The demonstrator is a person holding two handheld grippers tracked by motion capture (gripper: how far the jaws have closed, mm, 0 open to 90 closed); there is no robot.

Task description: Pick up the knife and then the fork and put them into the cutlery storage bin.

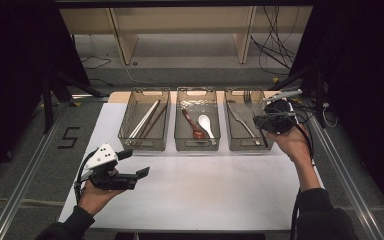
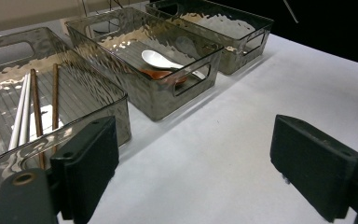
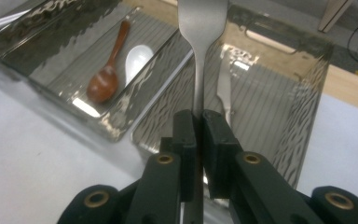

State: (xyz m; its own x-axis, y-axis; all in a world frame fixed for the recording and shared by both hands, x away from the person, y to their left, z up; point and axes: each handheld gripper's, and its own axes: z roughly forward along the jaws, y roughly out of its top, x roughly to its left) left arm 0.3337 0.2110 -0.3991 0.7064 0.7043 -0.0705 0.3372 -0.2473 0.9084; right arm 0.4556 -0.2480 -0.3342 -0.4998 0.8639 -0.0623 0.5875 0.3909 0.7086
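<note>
A: How much room is there on the desk (image 1: 190,190)?

B: Plenty. The white sheet is bare from the near edge up to the three clear bins; the left claw (image 2: 193,170) hangs released over that stretch, just short of the chopstick bin (image 2: 116,100).

A: And the right claw (image 3: 199,122)?

B: Clenched on a metal fork (image 3: 199,56) by its handle, the head pointing away beyond the jaws. It hangs above the rightmost bin (image 3: 307,116), near that bin's near wall, with a knife (image 3: 223,91) lying on the floor below.
</note>
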